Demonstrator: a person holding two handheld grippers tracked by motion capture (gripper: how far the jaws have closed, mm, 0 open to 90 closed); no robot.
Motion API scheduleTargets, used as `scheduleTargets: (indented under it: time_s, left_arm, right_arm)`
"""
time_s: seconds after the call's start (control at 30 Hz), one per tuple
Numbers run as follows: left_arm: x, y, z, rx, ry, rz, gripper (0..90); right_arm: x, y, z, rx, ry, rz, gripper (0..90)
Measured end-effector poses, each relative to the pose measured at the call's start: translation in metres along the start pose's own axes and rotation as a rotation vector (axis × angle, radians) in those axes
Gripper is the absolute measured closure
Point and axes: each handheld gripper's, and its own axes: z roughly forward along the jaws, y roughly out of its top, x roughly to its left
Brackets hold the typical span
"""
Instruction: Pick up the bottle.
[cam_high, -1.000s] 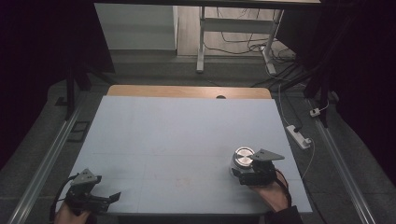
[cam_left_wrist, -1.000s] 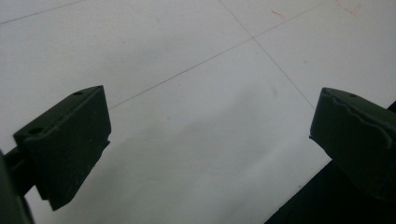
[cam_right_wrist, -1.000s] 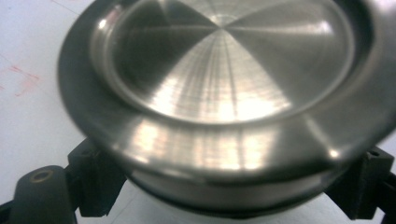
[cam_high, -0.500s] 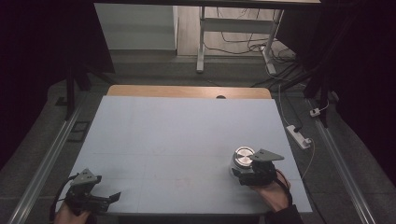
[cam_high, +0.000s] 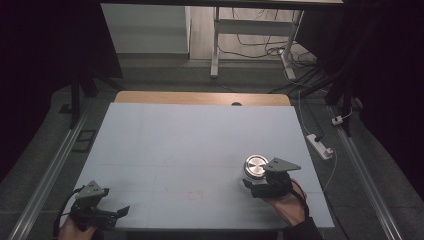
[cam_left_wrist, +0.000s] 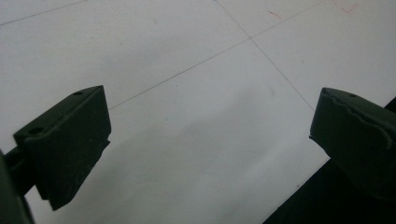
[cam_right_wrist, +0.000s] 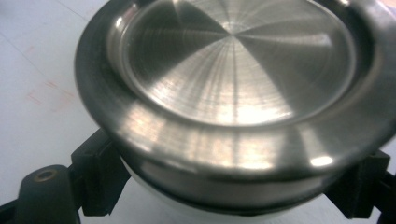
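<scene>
A round container with a brushed steel lid (cam_high: 256, 166) stands on the pale table (cam_high: 190, 140) at the front right. My right gripper (cam_high: 251, 180) reaches it from the near side, held in a hand, and is shut on it. In the right gripper view the steel lid (cam_right_wrist: 233, 60) looms close, and the black fingers (cam_right_wrist: 100, 179) press both sides of the white body under its rim. My left gripper (cam_high: 111, 216) rests at the front left corner, open. Its jaws stand wide apart over the bare table (cam_left_wrist: 187, 46) with nothing between them (cam_left_wrist: 210, 140).
A wooden strip (cam_high: 200, 98) runs along the table's far edge. On the floor lie a white power strip (cam_high: 320, 146) to the right and cables beyond it. A desk frame (cam_high: 215, 45) stands behind. Faint red marks (cam_high: 200, 194) show near the table's front edge.
</scene>
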Motion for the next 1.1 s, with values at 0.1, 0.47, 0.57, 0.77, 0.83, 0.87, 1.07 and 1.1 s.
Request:
scheduleTargets:
  time_s: [0.1,0.47,0.57,0.77,0.83,0.87,1.07,1.1]
  left_arm:
    - [0.0,0.0,0.0,-0.001,0.0,-0.001,0.0]
    - [0.0,0.0,0.0,0.0,-0.001,-0.002,0.0]
    - [0.0,0.0,0.0,-0.001,-0.002,-0.001,0.0]
    - [0.0,0.0,0.0,-0.002,-0.002,0.0,0.0]
    - [0.0,0.0,0.0,-0.002,-0.003,0.0,0.0]
    - [0.0,0.0,0.0,-0.003,-0.002,0.0,0.0]
    - [0.0,0.0,0.0,-0.003,-0.003,0.0,0.0]
    - [0.0,0.0,0.0,-0.003,-0.003,-0.001,0.0]
  right_arm:
    - [0.004,0.004,0.001,-0.012,0.013,-0.004,15.1]
    - [0.016,0.018,0.012,-0.02,0.064,-0.034,15.1]
    - [0.019,0.023,0.016,-0.026,0.079,-0.039,15.1]
    - [0.025,0.03,0.022,-0.027,0.099,-0.053,15.1]
    - [0.028,0.034,0.026,-0.027,0.108,-0.06,15.1]
    - [0.029,0.035,0.028,-0.028,0.109,-0.065,15.1]
    - [0.033,0.042,0.036,-0.024,0.132,-0.072,15.1]
    - [0.034,0.043,0.037,-0.023,0.135,-0.072,15.1]
